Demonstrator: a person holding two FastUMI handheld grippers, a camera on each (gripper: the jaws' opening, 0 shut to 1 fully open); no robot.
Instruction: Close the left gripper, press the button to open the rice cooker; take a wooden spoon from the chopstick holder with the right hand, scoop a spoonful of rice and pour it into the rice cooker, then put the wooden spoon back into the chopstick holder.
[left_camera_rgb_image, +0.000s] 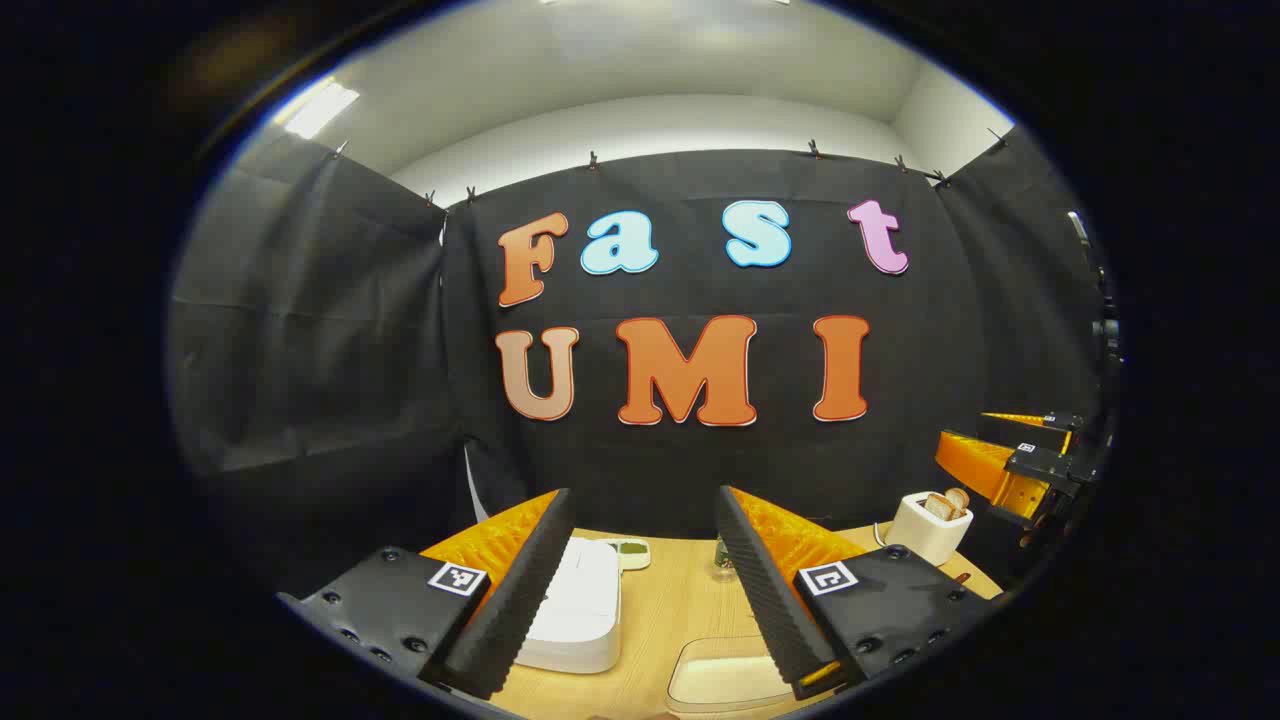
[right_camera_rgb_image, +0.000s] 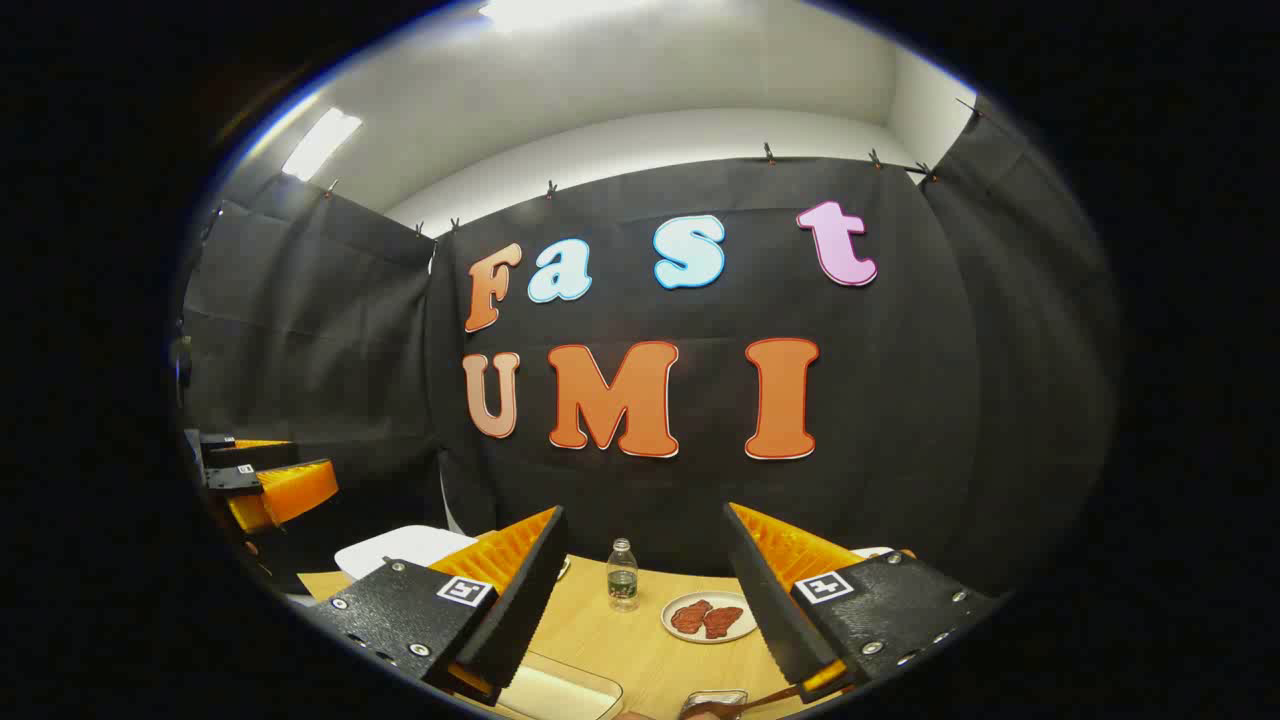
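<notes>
The white rice cooker sits low on the wooden table with its lid down, just behind my left finger in the left gripper view. My left gripper is held above the table, open, with nothing between its fingers. My right gripper is open too and holds nothing. The cooker's white top shows at the left in the right gripper view. At that view's bottom edge is a small clear container with a brown handle-like piece beside it; I cannot tell what it is.
A shallow cream tray lies near the front. A small dish of green stuff and a water bottle stand near the wall. A plate of red meat is by the bottle. A white toaster with bread stands at the right.
</notes>
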